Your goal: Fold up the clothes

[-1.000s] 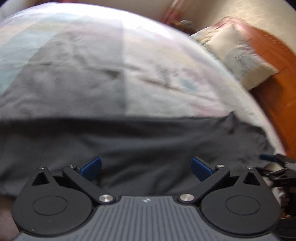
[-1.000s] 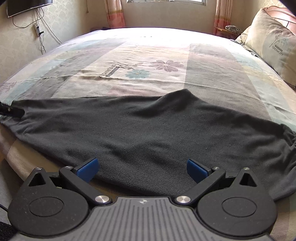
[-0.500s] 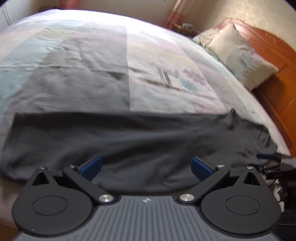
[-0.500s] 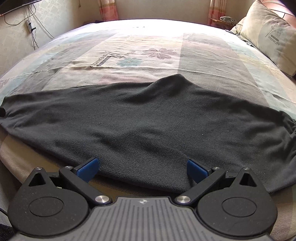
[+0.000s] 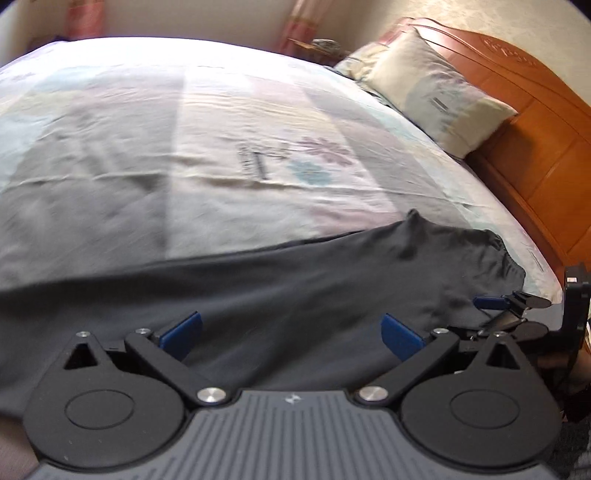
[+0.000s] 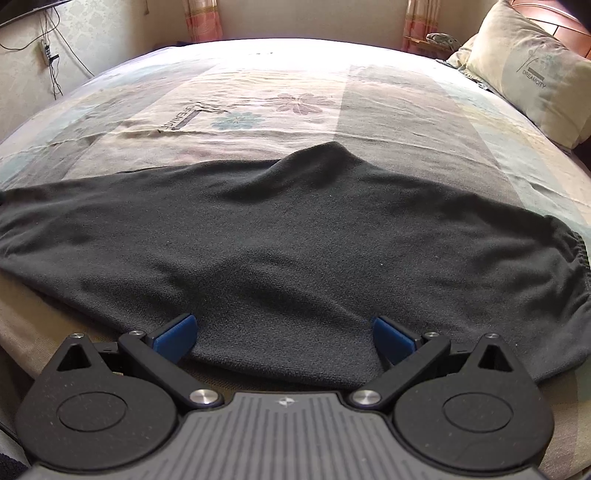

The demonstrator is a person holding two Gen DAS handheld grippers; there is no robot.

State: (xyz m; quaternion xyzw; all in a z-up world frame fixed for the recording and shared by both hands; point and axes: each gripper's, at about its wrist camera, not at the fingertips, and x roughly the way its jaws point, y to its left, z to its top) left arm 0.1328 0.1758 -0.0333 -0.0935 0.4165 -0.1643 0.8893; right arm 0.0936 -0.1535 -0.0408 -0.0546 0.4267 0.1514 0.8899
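Spread across the near edge of a wide bed (image 6: 388, 110), a dark grey fleece garment (image 6: 295, 240), lying flat with a small peak at its far edge and a gathered elastic end (image 6: 580, 254) at the right. Beneath it, a pale patchwork bedsheet (image 5: 240, 155) with flower prints and a printed word (image 6: 183, 118) reading "DREAMCITY". Propped against an orange wooden headboard (image 5: 535, 147) at the right, a cream pillow (image 6: 535, 70), likewise marked "DREAMCITY" under a thin line drawing. Beyond the bed, pink curtains (image 6: 203, 18), a small bedside stand (image 6: 424, 38) with something indistinct on top, and at the far left a wall socket with dangling cables (image 6: 48, 59). Nothing lying on top of the garment or between it and either tool. Left gripper (image 5: 291, 332) low over the garment's near part, blue pads spread wide apart, nothing between them. Right gripper (image 6: 282, 338) at the garment's near hem, pads equally wide apart and empty; also visible in the left wrist view (image 5: 517, 302) beside the gathered end of the cloth. Left wrist view somewhat blurred, so fine print there unreadable.
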